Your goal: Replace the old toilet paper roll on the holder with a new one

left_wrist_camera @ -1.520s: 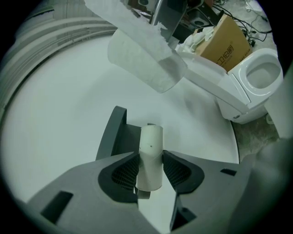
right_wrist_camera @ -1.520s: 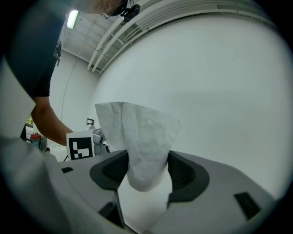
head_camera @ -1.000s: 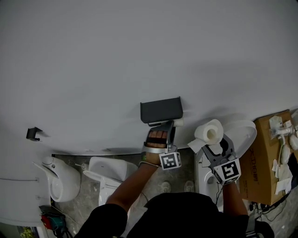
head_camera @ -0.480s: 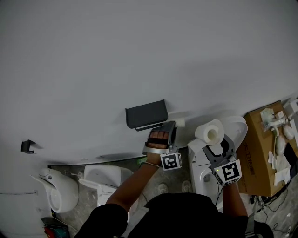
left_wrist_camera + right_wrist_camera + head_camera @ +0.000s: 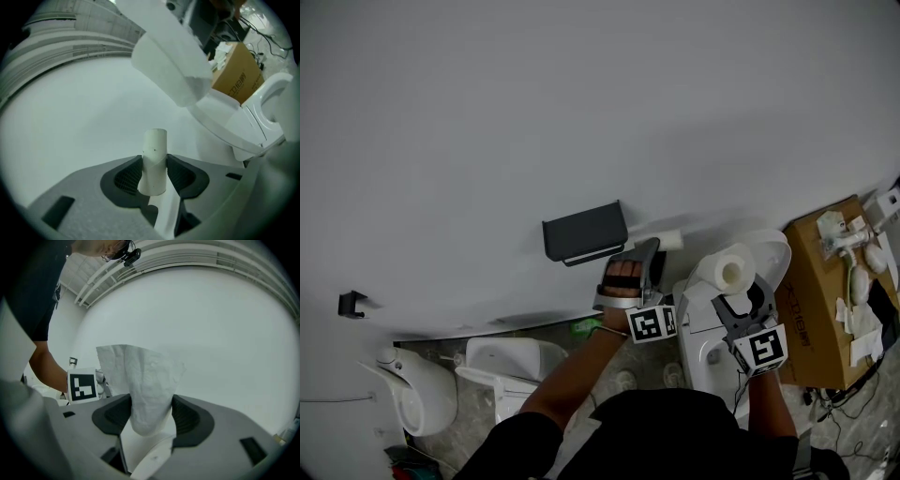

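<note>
A dark grey paper holder (image 5: 584, 232) is fixed to the white wall. Just right of it, my left gripper (image 5: 648, 248) is shut on a bare white cardboard tube (image 5: 662, 240), which is clear of the holder. In the left gripper view the tube (image 5: 154, 159) stands upright between the pads of the left gripper (image 5: 154, 176). Farther right, my right gripper (image 5: 733, 292) is shut on a full white toilet paper roll (image 5: 728, 269). In the right gripper view the roll's crinkled paper (image 5: 143, 380) fills the gap between the jaws of the right gripper (image 5: 150, 416).
A white toilet (image 5: 705, 323) stands under my right gripper, with a brown cardboard box (image 5: 823, 295) holding white fittings to its right. Two more white toilets (image 5: 514, 364) stand at the lower left. A small black hook (image 5: 352, 303) is on the wall at far left.
My left gripper has carried the bare tube away from the holder's right end, to the right and slightly up. The right gripper drifted a little with the roll still held.
</note>
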Available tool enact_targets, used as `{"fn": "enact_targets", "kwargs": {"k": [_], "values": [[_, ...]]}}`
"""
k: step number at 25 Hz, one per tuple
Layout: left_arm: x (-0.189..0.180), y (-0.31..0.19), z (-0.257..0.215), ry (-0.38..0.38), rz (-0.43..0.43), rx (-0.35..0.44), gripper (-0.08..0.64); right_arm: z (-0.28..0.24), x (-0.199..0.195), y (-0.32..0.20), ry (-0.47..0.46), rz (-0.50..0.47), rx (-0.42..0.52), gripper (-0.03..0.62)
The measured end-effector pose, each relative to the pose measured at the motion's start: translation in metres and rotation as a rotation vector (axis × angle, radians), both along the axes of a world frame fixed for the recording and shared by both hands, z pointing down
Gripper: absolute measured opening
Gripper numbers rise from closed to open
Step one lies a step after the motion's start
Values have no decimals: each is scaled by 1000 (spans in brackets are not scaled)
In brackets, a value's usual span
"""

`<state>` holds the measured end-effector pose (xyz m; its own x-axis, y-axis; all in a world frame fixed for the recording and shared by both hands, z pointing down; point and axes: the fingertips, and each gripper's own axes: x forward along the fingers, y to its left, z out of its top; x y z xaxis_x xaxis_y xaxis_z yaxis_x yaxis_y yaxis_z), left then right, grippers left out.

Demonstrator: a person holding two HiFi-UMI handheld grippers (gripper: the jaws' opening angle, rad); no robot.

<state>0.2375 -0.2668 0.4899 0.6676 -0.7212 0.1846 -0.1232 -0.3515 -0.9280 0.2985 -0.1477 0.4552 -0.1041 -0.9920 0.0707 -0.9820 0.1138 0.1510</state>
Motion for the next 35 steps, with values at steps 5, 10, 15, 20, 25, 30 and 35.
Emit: {"fn": "enact_targets", "kwargs": {"k": [5,10,15,20,25,30,35], "values": [[0,14,-29,239,20,-170,161,6,7,3,-12,19,-10,262],[-18,29,-67,482,68,-308,161,6,2,-2,-11,15,-11,264],[-46,40,-92,696,93,-424,161,1,-11,-11,1,-20,7,262],[-76,45,-106,860,117,-497,161,-4,-31,-24,1,-56,12,262],[-111,43,-99,1008,65,-618,160,-7,-51,-41,-2,-89,28,262],[-150,30,-91,1094,-3,-667,160,-7,-75,-58,-3,-150,19,262],[-182,22,-78,1114,-63,-646,160,-4,-93,-75,-10,-184,5,262]]}}
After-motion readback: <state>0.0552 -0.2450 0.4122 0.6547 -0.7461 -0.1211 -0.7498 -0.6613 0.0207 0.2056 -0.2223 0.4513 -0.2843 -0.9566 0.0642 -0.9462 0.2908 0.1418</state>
